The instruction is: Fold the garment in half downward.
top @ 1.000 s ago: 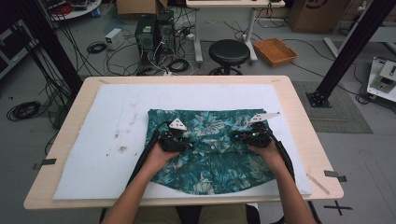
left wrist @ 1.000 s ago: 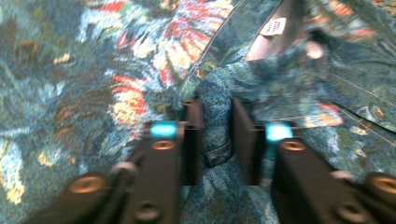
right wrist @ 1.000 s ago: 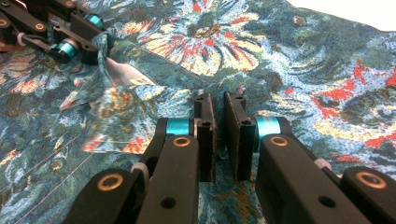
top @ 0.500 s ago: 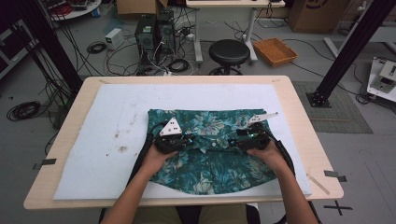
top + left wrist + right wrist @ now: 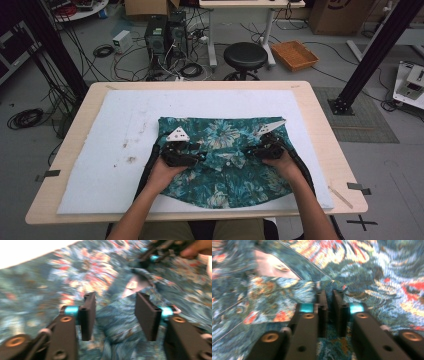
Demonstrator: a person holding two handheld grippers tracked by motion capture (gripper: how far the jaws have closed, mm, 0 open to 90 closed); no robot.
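Teal floral cloth, a short-sleeved shirt point(image 5: 225, 155), lay flat on the white foam pad point(image 5: 100, 150) in the lower middle of the high view, its long axis running left to right, collar at the centre between the two tools. The left gripper point(image 5: 200, 157) sat at centre-left, pointing right toward the collar; its jaws had just been opening and stood apart, released, with a raised fold of fabric between them in the left gripper view but no pad pressing on it. The right gripper point(image 5: 250, 151) sat at centre-right, pointing left; its jaws had just been closing and looked clenched, seemingly on a thin edge of shirt near the collar. Both forearms rose from the bottom edge, wrists low and level. The collar lay about equally near both, so the free left hand probably had to regrasp
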